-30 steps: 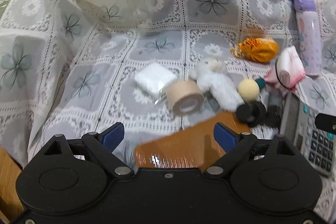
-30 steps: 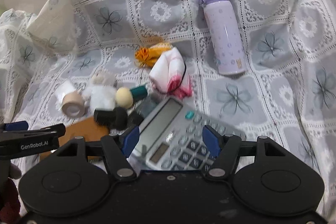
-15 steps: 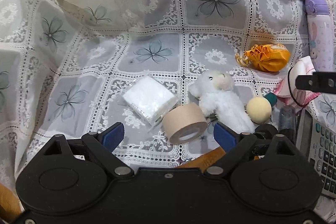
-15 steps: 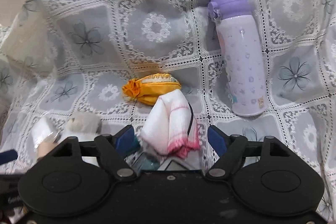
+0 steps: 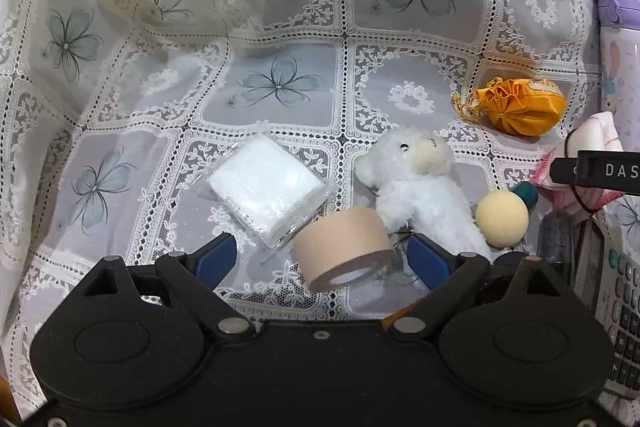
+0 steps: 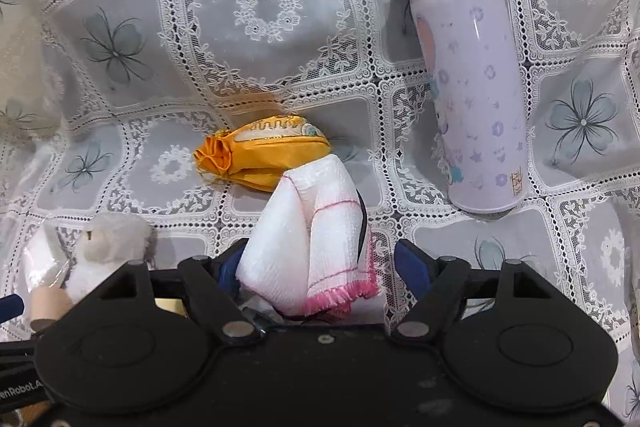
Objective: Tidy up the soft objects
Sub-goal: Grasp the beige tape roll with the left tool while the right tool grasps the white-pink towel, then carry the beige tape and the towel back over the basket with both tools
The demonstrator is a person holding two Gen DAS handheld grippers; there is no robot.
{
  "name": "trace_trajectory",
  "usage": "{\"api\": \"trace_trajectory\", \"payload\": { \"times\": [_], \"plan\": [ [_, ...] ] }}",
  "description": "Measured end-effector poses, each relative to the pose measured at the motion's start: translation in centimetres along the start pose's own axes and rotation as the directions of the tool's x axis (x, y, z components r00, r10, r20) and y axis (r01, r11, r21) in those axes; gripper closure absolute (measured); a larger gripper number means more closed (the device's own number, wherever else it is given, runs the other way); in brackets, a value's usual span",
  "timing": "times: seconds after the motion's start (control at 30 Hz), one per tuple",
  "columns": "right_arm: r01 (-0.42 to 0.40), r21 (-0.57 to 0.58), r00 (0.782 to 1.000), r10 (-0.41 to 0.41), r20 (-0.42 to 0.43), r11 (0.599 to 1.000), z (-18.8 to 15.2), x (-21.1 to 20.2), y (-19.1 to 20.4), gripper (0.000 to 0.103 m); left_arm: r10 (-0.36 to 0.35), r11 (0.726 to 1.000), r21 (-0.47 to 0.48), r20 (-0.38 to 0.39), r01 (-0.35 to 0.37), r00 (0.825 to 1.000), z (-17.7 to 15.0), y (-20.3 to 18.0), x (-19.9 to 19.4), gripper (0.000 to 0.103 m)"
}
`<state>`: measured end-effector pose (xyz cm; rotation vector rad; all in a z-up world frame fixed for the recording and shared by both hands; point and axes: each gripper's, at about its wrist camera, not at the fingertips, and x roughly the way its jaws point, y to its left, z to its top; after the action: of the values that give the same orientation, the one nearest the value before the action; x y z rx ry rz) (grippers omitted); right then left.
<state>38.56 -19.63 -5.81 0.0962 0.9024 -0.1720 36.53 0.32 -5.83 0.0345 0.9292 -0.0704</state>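
Grabbing comes now: the right gripper is closing around the folded white cloth, near the orange pouch. The left gripper stands wide apart, tape roll between. Next, squeeze gently and lift.
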Motion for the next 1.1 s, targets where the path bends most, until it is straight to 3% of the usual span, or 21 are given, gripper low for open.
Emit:
{"api": "trace_trajectory", "payload": {
  "times": [0.07, 0.2, 0.3, 0.37, 0.4, 0.47, 0.73, 1.1],
  "plan": [
    [-0.023, 0.002, 1.0, 0.023, -0.016, 1.0, 0.1, 0.3, 0.0, 0.05, -0.002, 1.0, -0.009, -0.007, 0.002, 1.0, 0.0, 0.1, 0.2, 0.013],
    [-0.038, 0.001, 0.999, 0.038, -0.009, 0.999, 0.1, 0.1, 0.0, 0.054, -0.007, 1.0, -0.029, -0.008, 0.007, 1.0, 0.0, 0.4, 0.2, 0.018],
    [-0.049, 0.015, 0.999, 0.049, 0.011, 0.999, 0.2, -0.5, -0.5, 0.054, -0.009, 1.0, -0.029, 0.005, 0.009, 1.0, 0.2, 0.4, 0.0, 0.028],
    [-0.055, 0.026, 0.998, 0.054, 0.025, 0.998, 0.4, -1.1, -0.8, 0.054, -0.028, 0.999, -0.028, 0.007, 0.028, 1.0, 0.4, 0.4, 0.1, 0.049],
    [-0.055, 0.031, 0.998, 0.054, 0.031, 0.998, 0.4, -1.4, -0.9, 0.054, -0.049, 0.998, -0.029, 0.005, 0.049, 0.999, 0.4, 0.4, 0.1, 0.051],
    [-0.055, 0.039, 0.997, 0.053, 0.049, 0.998, 0.5, -2.2, -1.3, 0.054, -0.083, 0.996, -0.036, 0.003, 0.083, 0.997, 0.5, 0.3, 0.2, 0.052],
    [-0.061, 0.066, 0.993, 0.054, 0.103, 0.996, 0.4, -5.8, -2.9, 0.054, -0.051, 0.999, -0.018, 0.039, 0.051, 0.998, 0.2, -0.1, -1.8, 0.052],
    [-0.101, 0.07, 0.982, 0.088, 0.165, 0.992, -3.8, -15.0, -3.9, 0.054, -0.068, 0.998, 0.01, 0.151, 0.067, 0.986, -1.8, -0.1, -11.0, 0.052]
  ]
}}
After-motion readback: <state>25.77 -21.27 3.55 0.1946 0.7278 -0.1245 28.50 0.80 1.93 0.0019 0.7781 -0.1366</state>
